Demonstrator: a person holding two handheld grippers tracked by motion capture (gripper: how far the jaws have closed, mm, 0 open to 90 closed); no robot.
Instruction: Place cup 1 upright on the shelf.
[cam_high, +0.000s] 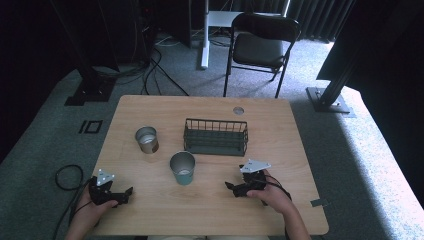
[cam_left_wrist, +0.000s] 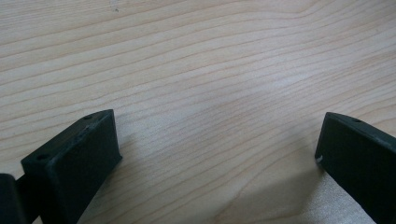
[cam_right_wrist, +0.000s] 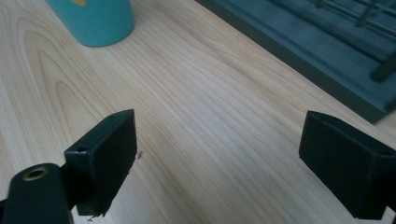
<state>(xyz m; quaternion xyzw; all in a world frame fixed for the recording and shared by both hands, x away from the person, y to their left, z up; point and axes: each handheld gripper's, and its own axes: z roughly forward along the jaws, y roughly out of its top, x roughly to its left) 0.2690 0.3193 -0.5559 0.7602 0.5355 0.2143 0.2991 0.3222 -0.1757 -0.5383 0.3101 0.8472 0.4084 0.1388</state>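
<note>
Two cans stand on the wooden table (cam_high: 150, 210): a teal can (cam_high: 182, 168) near the middle and a brown-labelled can (cam_high: 147, 140) farther back to its left. A dark wire basket (cam_high: 216, 136) sits behind and right of the teal can. My left gripper (cam_high: 127, 194) rests low at the front left, open, with bare wood (cam_left_wrist: 210, 116) between its jaws. At the front right my right gripper (cam_high: 231, 186) is open too, pointing left toward the teal can (cam_right_wrist: 93, 21), with the basket's base (cam_right_wrist: 317, 51) ahead on its right side.
A round grommet hole (cam_high: 238, 110) lies near the table's far edge. Behind the table stand a black folding chair (cam_high: 260, 45), a white desk leg (cam_high: 204, 35) and black stand feet (cam_high: 90, 90). Cables (cam_high: 65, 175) trail off the left side.
</note>
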